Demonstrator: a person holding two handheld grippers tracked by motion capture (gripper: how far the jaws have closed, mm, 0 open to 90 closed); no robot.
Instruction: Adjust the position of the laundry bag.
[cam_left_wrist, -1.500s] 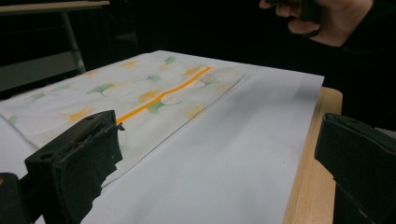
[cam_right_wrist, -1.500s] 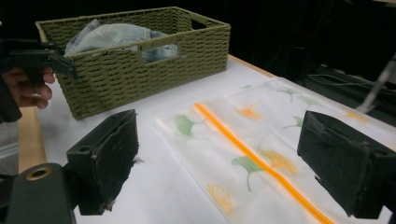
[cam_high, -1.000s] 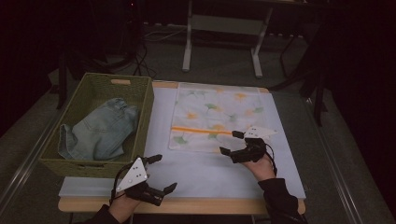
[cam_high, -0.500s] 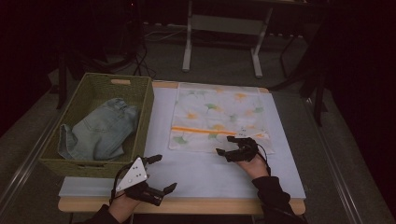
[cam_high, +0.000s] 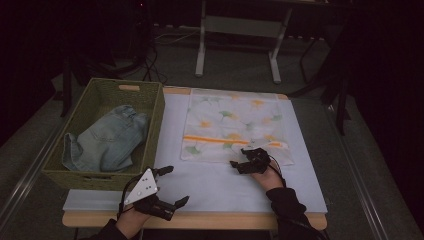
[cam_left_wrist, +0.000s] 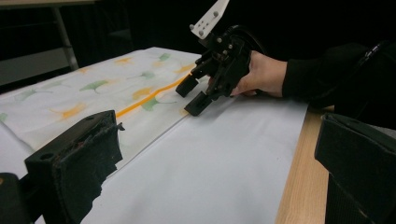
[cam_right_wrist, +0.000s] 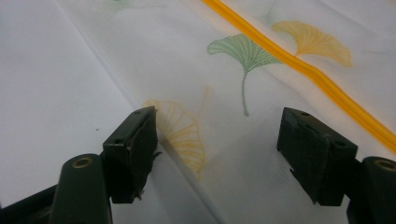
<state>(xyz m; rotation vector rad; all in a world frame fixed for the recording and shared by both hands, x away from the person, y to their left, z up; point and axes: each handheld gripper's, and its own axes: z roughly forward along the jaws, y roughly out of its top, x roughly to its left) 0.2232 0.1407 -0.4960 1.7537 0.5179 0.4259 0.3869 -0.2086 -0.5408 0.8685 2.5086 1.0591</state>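
Your right gripper (cam_high: 248, 162) sits low and centre-right in the high view, at the near edge of the mesh laundry bag (cam_high: 235, 125). Its jaws have just been closing but stand apart, one on either side of the bag's edge, the pads not pressing. The bag is one thin, square, white mesh sheet printed with green and yellow ginkgo leaves, crossed by a single orange zipper band (cam_high: 220, 140), lying flat in the upper middle of the white table cover (cam_high: 220, 185).

The right gripper view brings out the fine net weave (cam_right_wrist: 252, 186) and leaf veins, which the high view blurs.

Your left gripper (cam_high: 169, 186), bottom left, hangs released and empty.

At the left stands one woven green basket (cam_high: 150, 107) holding one crumpled pair of faded jeans (cam_high: 107, 142).
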